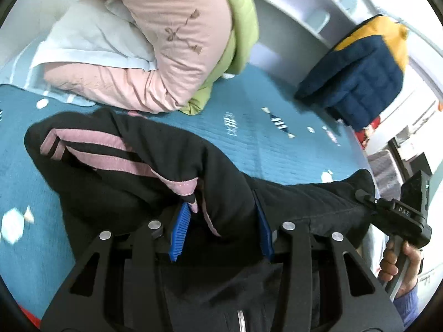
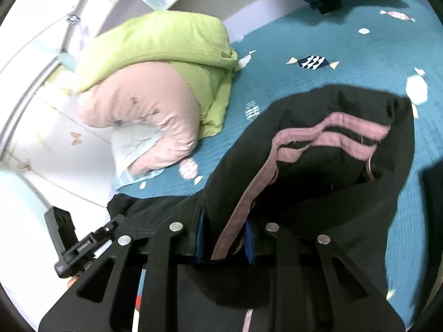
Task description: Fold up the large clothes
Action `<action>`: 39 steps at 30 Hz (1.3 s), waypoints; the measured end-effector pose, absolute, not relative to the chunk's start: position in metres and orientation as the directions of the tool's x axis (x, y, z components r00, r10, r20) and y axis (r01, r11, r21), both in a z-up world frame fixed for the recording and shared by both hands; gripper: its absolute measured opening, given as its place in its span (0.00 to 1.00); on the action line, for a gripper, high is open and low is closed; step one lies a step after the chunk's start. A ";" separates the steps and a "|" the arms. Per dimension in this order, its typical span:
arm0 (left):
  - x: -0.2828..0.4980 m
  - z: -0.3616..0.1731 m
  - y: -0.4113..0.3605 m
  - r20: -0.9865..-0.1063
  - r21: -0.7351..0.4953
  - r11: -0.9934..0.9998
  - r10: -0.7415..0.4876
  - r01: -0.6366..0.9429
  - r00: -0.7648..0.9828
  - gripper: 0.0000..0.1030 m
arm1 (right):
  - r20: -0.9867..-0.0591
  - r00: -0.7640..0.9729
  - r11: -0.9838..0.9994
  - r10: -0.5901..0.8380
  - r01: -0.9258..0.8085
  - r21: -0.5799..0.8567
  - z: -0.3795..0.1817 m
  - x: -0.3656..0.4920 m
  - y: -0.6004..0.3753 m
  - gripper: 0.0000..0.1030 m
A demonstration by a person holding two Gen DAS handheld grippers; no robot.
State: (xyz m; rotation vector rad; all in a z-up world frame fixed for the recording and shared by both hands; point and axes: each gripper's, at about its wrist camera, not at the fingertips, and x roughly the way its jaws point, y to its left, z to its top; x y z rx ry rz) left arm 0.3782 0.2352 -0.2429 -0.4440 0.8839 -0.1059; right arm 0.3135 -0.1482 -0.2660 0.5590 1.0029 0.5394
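Each tool, left (image 1: 221, 232) and right (image 2: 225, 242), is clamped on the black garment (image 1: 155, 171), stretched between them above the bedspread (image 1: 290, 149).

Right gripper (image 2: 224, 242) clamps a black garment (image 2: 318, 193) with pink stripes (image 2: 346, 135), blue pads pinching the fabric. Garment drapes toward the teal bedspread (image 2: 290, 77). Pink-and-green quilt (image 2: 155, 83) bundled at upper left. Left gripper (image 2: 83, 246) at lower left grips the garment's far edge.
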 end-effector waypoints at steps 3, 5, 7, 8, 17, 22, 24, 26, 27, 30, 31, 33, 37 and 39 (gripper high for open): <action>0.324 -0.241 0.228 -0.690 -0.444 0.893 -0.289 -0.072 0.663 0.41 | -0.612 0.475 0.752 0.633 -0.192 0.630 -0.260 0.258 -0.161 0.21; 0.288 -0.247 0.224 -0.676 -0.469 0.880 -0.302 -0.077 0.672 0.41 | -0.600 0.488 0.746 0.634 -0.181 0.641 -0.267 0.223 -0.170 0.21; 0.257 -0.257 0.217 -0.671 -0.484 0.871 -0.308 -0.084 0.674 0.41 | -0.599 0.499 0.748 0.626 -0.166 0.642 -0.278 0.191 -0.177 0.21; 0.242 -0.263 0.216 -0.670 -0.495 0.864 -0.313 -0.091 0.674 0.41 | -0.601 0.499 0.745 0.624 -0.149 0.650 -0.286 0.173 -0.181 0.21; 0.138 -0.346 0.197 -0.740 -0.522 0.838 -0.352 -0.159 0.573 0.40 | -0.630 0.463 0.706 0.624 0.010 0.708 -0.357 0.070 -0.202 0.19; 0.113 -0.357 0.190 -0.733 -0.537 0.826 -0.356 -0.171 0.580 0.40 | -0.638 0.443 0.671 0.629 0.104 0.734 -0.391 0.053 -0.205 0.17; 0.111 -0.351 0.186 -0.731 -0.534 0.831 -0.360 -0.158 0.579 0.40 | -0.633 0.446 0.667 0.632 0.102 0.738 -0.387 0.050 -0.205 0.17; 0.104 -0.340 0.181 -0.733 -0.509 0.851 -0.350 -0.129 0.583 0.40 | -0.639 0.443 0.684 0.629 0.076 0.726 -0.381 0.048 -0.201 0.17; 0.099 -0.331 0.176 -0.729 -0.495 0.862 -0.346 -0.106 0.591 0.41 | -0.644 0.441 0.691 0.626 0.068 0.719 -0.379 0.047 -0.198 0.17; 0.088 -0.313 0.168 -0.727 -0.452 0.889 -0.321 -0.072 0.607 0.42 | -0.665 0.414 0.706 0.622 0.071 0.705 -0.383 0.042 -0.195 0.17; 0.085 -0.301 0.166 -0.721 -0.421 0.904 -0.287 -0.070 0.630 0.43 | -0.674 0.400 0.709 0.621 0.080 0.700 -0.388 0.043 -0.193 0.16; 0.081 -0.287 0.171 -0.704 -0.400 0.914 -0.262 -0.064 0.660 0.57 | -0.696 0.371 0.720 0.614 0.098 0.687 -0.398 0.042 -0.192 0.16; 0.103 -0.267 0.177 -0.711 -0.288 0.954 -0.157 -0.080 0.686 0.62 | -0.745 0.329 0.769 0.580 0.078 0.634 -0.400 0.038 -0.186 0.16; 0.127 -0.266 0.172 -0.744 -0.245 0.966 -0.137 -0.076 0.654 0.72 | -0.758 0.302 0.782 0.578 0.063 0.621 -0.399 0.036 -0.183 0.16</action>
